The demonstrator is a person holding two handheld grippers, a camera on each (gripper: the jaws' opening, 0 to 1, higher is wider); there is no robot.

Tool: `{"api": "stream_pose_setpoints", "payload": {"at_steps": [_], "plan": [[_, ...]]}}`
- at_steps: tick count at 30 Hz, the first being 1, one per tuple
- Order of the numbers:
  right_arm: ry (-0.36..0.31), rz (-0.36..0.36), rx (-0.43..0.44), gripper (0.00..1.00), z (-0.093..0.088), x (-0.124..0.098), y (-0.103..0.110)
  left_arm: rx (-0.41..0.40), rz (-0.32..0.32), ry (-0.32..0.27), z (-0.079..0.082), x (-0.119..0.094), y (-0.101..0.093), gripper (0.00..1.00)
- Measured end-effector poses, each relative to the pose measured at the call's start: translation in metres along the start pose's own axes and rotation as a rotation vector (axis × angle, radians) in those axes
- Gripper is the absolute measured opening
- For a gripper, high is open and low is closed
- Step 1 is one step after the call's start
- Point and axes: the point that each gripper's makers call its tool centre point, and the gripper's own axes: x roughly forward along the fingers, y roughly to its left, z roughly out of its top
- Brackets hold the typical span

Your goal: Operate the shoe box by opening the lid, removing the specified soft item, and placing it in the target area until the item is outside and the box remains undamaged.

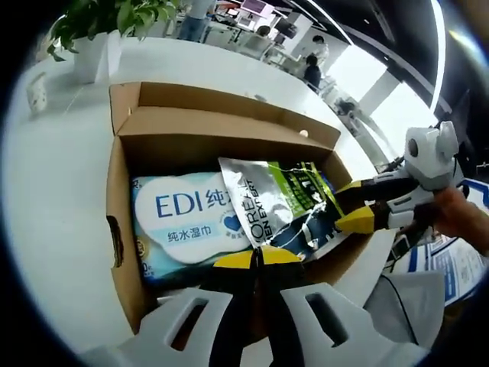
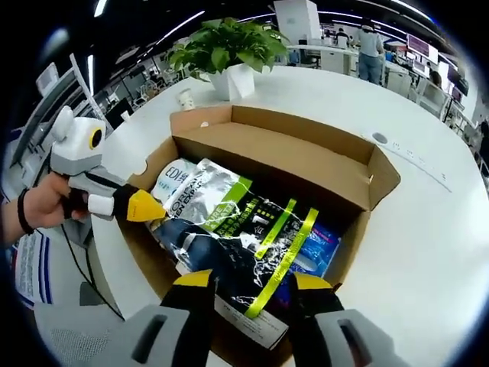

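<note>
**Left tongs** (image 1: 258, 258): nearest in the left gripper view. Yellow tips are closed together at the near edge of the foil pouch; whether a fold of foil sits between them cannot be told.

**Right tongs** (image 2: 254, 281): nearest in the right gripper view. Tips are spread wide, one on either side of the pouch's dark, green-striped end, not closed on it.

**Foil pouch** (image 1: 283, 202): the soft item, judged. Silver and black with green stripes, it lies tilted on top of the other contents, inside the box.

**Wipes pack** (image 1: 183, 214): pale blue and white, under and to the left of the pouch.

**Shoe box** (image 1: 114, 191): brown cardboard on the white tabletop (image 2: 428, 229). The lid (image 2: 306, 160) is folded back on the far side and no damage is visible.

**Step in hand**: judged to be lifting out the pouch. Close the right tongs on the foil end alone, clear of the packs beneath. Raise both ends together, straight up, and keep the tips off the cardboard walls so the box neither tears nor drags.

**Left gripper view adds**: the right tongs entering from the right, tips at the pouch's right edge, a hand (image 1: 458, 218) behind them; also the wipes pack's printed face.

**Right gripper view adds**: a blue packet (image 2: 315, 243) under the pouch on the right, and the left tongs' tip at the box's left wall.

**Far**: a paper cup (image 2: 186, 98) and a potted plant (image 2: 225, 46) on the tabletop beyond the box
</note>
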Motion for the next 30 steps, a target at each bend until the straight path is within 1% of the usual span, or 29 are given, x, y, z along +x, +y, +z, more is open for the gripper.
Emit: {"api": "stream_pose_setpoints", "payload": {"at_steps": [3,9,12,13,16,17,18,21,22,23,25,28,30], "plan": [[0.015,-0.007,0.022,0.33,0.0,0.001,-0.002,0.0,-0.003,0.001,0.0,0.0,0.0,0.01],[0.024,0.005,0.048,0.32,0.0,0.005,0.0,-0.001,-0.009,0.003,0.0,0.0,0.0,0.01],[0.009,0.021,0.098,0.32,0.003,0.005,-0.001,0.002,-0.011,0.004,0.0,0.001,0.001,0.01],[-0.004,0.025,0.128,0.31,0.005,0.004,-0.002,0.002,-0.012,0.005,0.0,0.001,0.001,0.01],[-0.028,0.037,0.174,0.26,0.007,0.002,-0.005,0.006,-0.014,0.006,0.0,0.001,0.001,0.01],[-0.037,0.034,0.183,0.23,0.007,0.001,-0.008,0.005,-0.015,0.006,0.0,0.001,0.001,0.01],[-0.044,0.029,0.199,0.17,0.007,0.0,-0.011,0.005,-0.015,0.005,0.0,0.001,0.001,0.01],[-0.083,0.049,0.335,0.06,0.008,0.001,-0.016,0.003,-0.02,0.004,0.0,0.001,0.001,0.01],[-0.097,0.053,0.41,0.03,0.007,0.0,-0.02,0.002,-0.021,0.003,0.0,0.001,0.001,0.01],[-0.108,0.059,0.446,0.01,0.007,0.0,-0.02,0.002,-0.024,0.001,0.0,0.0,0.001,0.01],[-0.127,0.081,0.489,0.0,0.007,0.002,-0.018,-0.01,-0.035,-0.001,0.0,0.0,0.0,0.01],[-0.115,0.073,0.452,0.0,0.006,0.003,-0.017,-0.034,-0.048,-0.008,0.0,0.0,-0.001,0.01],[-0.112,0.082,0.45,0.02,0.008,0.003,-0.014,-0.044,-0.053,-0.012,0.0,0.001,-0.001,0.01]]}}
